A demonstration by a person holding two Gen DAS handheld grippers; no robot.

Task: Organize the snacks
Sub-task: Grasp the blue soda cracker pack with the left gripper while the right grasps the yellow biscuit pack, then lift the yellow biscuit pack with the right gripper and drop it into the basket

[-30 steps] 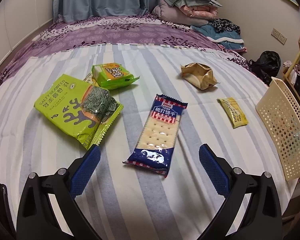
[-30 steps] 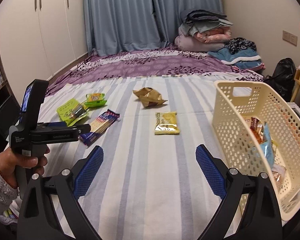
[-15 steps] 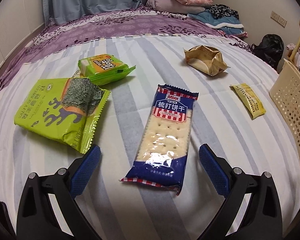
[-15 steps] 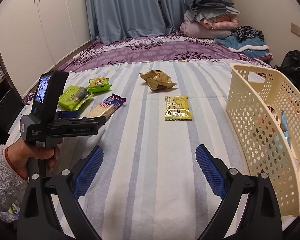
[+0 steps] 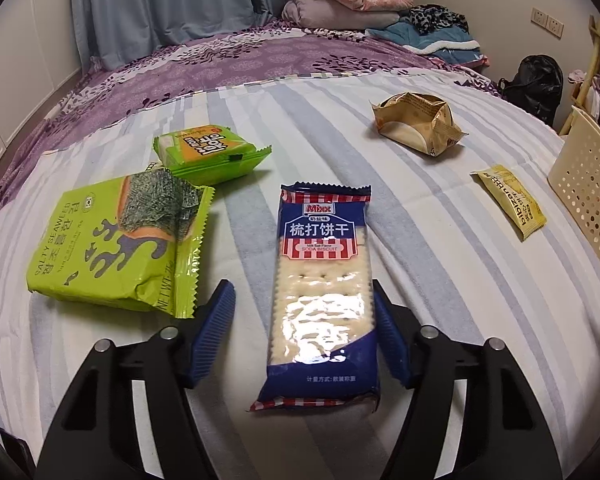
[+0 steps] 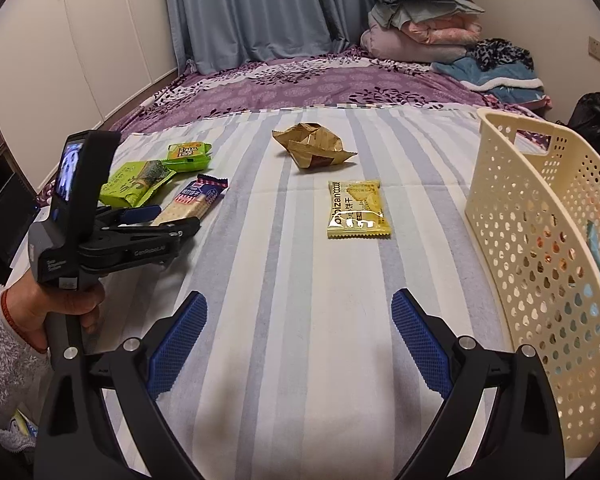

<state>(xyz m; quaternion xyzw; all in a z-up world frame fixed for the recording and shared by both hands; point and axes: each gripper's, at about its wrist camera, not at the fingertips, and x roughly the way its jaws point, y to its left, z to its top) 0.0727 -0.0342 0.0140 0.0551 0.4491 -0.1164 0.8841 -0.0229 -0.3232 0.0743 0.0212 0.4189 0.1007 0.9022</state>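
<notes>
A blue soda biscuit pack (image 5: 324,280) lies flat on the striped bed sheet, lengthwise between the fingers of my left gripper (image 5: 304,304). The jaws are partly closed; the right pad touches the pack's edge, the left pad stands a little apart. The pack also shows in the right wrist view (image 6: 194,202) with the left gripper (image 6: 148,220) around it. My right gripper (image 6: 298,320) is open and empty above bare sheet. A cream perforated basket (image 6: 540,248) stands to its right, holding some snacks.
A green seaweed pack (image 5: 116,240), a small green pack (image 5: 208,152), a crumpled gold bag (image 5: 418,124) and a yellow biscuit pack (image 5: 510,200) lie on the sheet. The yellow pack (image 6: 358,210) lies ahead of my right gripper. Folded bedding is piled at the back.
My left gripper moved forward and down over the biscuit pack and its jaws narrowed around it. My right gripper drifted slightly forward and stayed open.
</notes>
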